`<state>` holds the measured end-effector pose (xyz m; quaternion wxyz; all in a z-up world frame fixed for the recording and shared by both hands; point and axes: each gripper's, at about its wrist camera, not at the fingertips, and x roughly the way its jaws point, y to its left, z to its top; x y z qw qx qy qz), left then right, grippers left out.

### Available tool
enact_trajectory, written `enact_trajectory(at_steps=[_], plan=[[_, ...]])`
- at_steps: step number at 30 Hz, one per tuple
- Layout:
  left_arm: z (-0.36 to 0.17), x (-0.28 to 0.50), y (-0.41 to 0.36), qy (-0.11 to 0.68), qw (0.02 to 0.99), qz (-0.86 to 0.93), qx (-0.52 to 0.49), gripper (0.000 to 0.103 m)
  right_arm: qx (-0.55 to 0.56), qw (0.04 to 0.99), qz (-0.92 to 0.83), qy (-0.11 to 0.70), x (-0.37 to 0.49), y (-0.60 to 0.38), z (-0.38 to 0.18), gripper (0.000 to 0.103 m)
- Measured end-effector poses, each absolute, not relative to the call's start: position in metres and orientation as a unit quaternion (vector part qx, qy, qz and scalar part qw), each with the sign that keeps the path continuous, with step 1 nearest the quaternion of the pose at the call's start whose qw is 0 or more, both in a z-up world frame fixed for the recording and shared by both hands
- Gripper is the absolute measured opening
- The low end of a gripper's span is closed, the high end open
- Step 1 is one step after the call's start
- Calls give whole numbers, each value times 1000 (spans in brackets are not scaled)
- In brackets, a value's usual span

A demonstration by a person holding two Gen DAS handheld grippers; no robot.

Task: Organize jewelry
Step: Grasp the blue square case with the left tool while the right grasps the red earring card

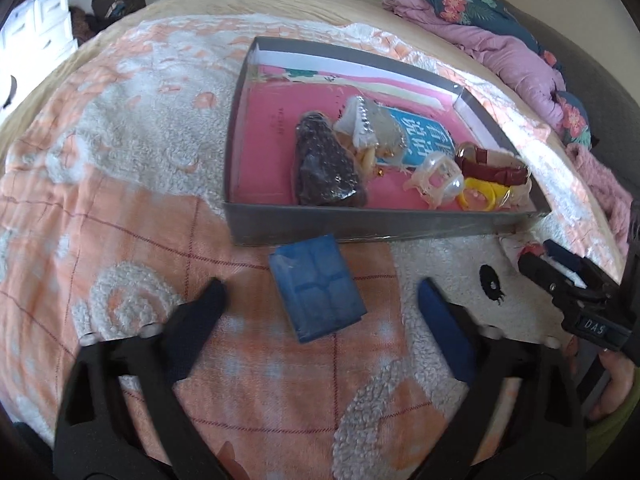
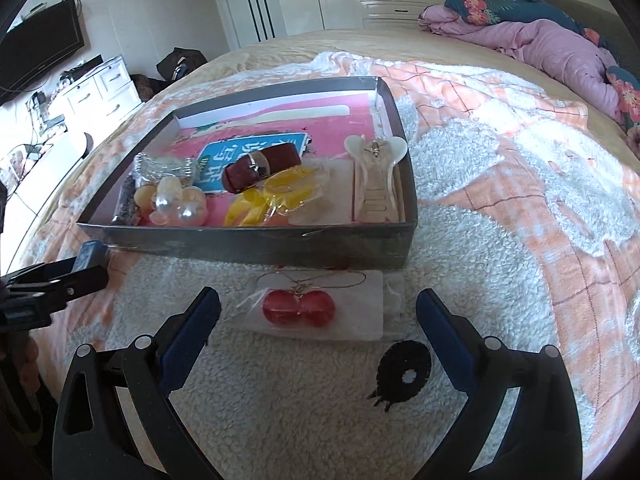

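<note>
Fleece blanket under everything, shaggy and soft; glossy red earrings in a clear bag lie just beyond your right gripper, near the grey cardboard box. Both your grippers gape wide, empty. Blue plastic case lies flat just ahead of your left gripper.

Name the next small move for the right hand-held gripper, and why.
Probably ease the right hand-held gripper forward and down over the bagged red earrings: its jaws are open and empty, the bag lies between them on the blanket, still outside the grey box.
</note>
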<state>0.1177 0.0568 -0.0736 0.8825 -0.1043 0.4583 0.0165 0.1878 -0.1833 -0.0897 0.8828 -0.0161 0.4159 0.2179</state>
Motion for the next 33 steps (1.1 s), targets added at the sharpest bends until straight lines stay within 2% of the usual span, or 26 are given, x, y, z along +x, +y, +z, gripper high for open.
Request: enact_trajectory(at_steps=[1,3,5,7,14,22,33], plan=[[-74,119,53,460,883,23,-88,50,-16,883,217,416,189,-183,-91,98],[-75,119,51,461,884,32,-66,35,-20,883,217,417,189,-181,-94,98],[-74,118,55,460,885,28,-73,33,-23,883,218,414,189,-180,-94,94],[-73,117,57,458,885,27,-75,26,-28,883,223,412,189,-179,-95,89],[-48,105,53,425,900,-12,-91,25,-30,879,250,404,179,-181,-88,86],[-23,108,59,391,915,-15,-96,25,-24,892,279,355,159,-185,-41,86],[-7,146,44,377,923,-30,-74,25,-31,904,255,342,206,-185,-26,86]])
